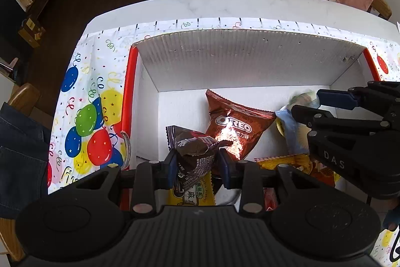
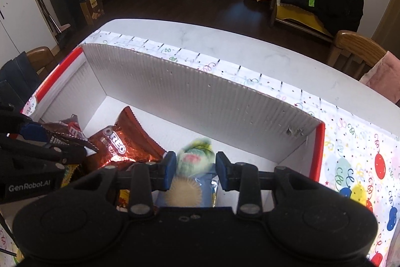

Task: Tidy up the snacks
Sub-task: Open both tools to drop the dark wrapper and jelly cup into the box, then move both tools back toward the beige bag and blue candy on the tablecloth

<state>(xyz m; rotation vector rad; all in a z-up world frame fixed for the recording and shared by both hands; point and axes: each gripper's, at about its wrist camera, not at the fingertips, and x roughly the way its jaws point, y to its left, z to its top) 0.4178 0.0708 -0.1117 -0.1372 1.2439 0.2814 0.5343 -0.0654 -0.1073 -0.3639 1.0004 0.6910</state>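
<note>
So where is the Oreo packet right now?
The Oreo packet lies on the floor of the white cardboard box, centre in the left wrist view. The dark brown packet held by the left hand-held gripper sits just left of it.

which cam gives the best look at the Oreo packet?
Left wrist view: the Oreo packet lies in the white box nearly whole, logo readable despite glare. In the right wrist view the Oreo packet sits off to the left, seen at an angle, its lower edge hidden behind the right gripper.

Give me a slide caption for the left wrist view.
Left gripper pinches a dark brown snack packet over the white corrugated box beside a shiny brown Oreo bag.
</note>
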